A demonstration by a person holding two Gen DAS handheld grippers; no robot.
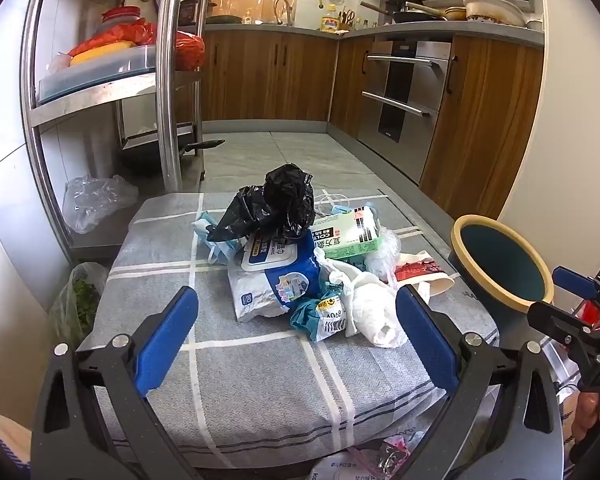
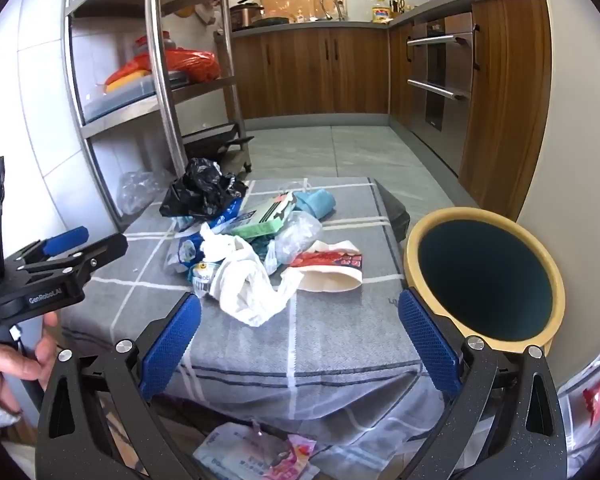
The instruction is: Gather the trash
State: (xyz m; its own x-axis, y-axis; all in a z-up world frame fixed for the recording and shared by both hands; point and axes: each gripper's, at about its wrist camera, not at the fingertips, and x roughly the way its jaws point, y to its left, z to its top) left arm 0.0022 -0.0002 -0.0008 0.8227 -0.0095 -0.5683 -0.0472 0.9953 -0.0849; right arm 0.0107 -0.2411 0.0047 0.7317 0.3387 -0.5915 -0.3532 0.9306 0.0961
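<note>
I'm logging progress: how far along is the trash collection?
Nothing looks done: the bin looks empty inside. Nothing is in hand: the left gripper and right gripper are open and empty. Left: the whole trash pile on the grey checked cloth, including the black bag.

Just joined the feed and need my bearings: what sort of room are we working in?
A home kitchen, most likely: wooden cabinets under a counter with a sink tap, a built-in oven, and a steel shelf rack.

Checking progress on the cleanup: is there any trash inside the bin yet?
No. In the right wrist view the bin shows only a dark, bare interior, with the trash pile on the table.
</note>
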